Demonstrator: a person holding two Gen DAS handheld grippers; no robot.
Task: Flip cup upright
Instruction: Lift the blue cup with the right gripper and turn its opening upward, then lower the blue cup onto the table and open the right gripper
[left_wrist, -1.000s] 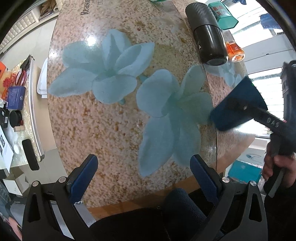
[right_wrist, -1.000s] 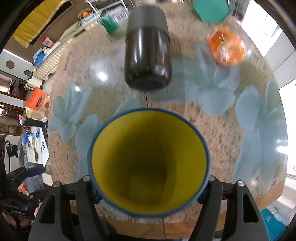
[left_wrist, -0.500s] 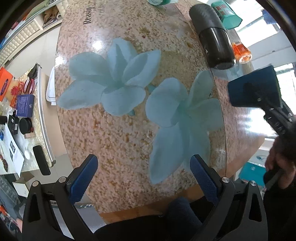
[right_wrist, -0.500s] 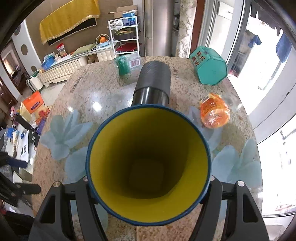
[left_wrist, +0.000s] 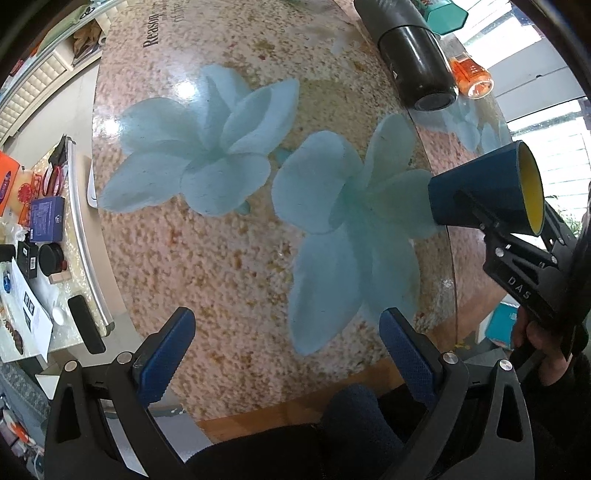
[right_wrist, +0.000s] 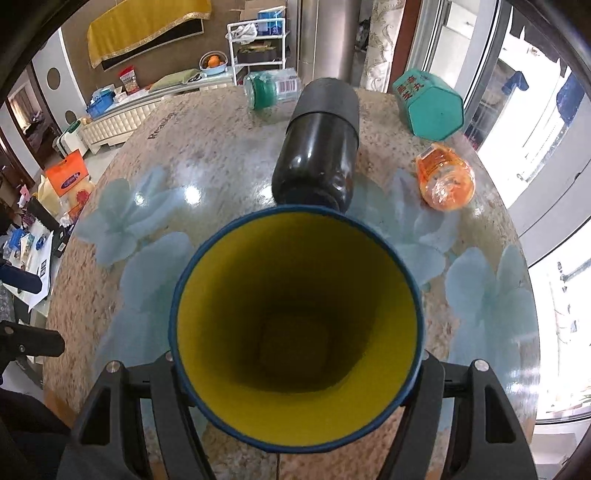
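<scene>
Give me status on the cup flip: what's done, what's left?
Done: the right gripper is shut on the cup by its sides, mouth facing up toward its camera. In hand: the cup looks upright; whether its base touches the table I cannot tell. Left: set it down if needed and release. The left gripper is open and idle.

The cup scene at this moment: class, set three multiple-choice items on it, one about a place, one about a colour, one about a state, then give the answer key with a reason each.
1. Where is the black flask?
A. lying on the table beyond the cup
B. inside the cup
C. in the left gripper

2. What colour is the cup inside?
A. white
B. yellow
C. red

3. What is the left gripper doing?
A. clamping the cup
B. holding a bottle
C. open, holding nothing

Key: 1 A, it lies on its side behind the rim; 2 B, yellow interior, blue outside; 3 C, only table shows between its fingers, while the right gripper holds the cup.
</scene>
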